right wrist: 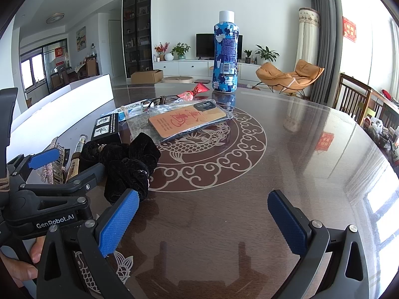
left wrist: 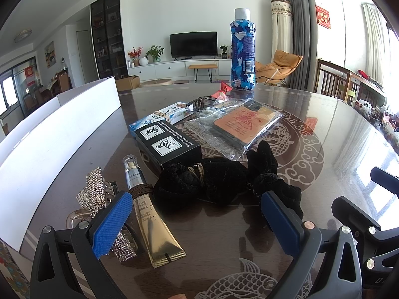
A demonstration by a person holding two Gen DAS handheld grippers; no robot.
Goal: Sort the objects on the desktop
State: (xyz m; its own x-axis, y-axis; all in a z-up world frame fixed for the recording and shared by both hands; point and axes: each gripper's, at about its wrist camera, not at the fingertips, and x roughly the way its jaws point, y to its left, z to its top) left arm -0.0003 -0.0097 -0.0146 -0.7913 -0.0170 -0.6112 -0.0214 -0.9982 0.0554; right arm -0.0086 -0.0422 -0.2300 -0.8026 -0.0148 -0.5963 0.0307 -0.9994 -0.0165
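Glossy dark round table (left wrist: 311,114) with pale fish inlay, living room behind. Left gripper (left wrist: 197,221): fingers wide apart, empty; gold tube (left wrist: 152,221) just inside left pad, black velvet scrunchies (left wrist: 224,177) ahead between pads. Right gripper (right wrist: 202,221): fingers wide apart, empty, scrunchies by left pad. Camouflage bottle (left wrist: 242,52) upright, far side.

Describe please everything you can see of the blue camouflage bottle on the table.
The blue camouflage bottle stands upright at the far side of the table, behind the bagged phone case. It has a white ribbed cap, and a blue, white and navy wrap with a printed label and barcode. The cap is on. Nothing touches it except the table; a red tassel charm lies nearby on its left.
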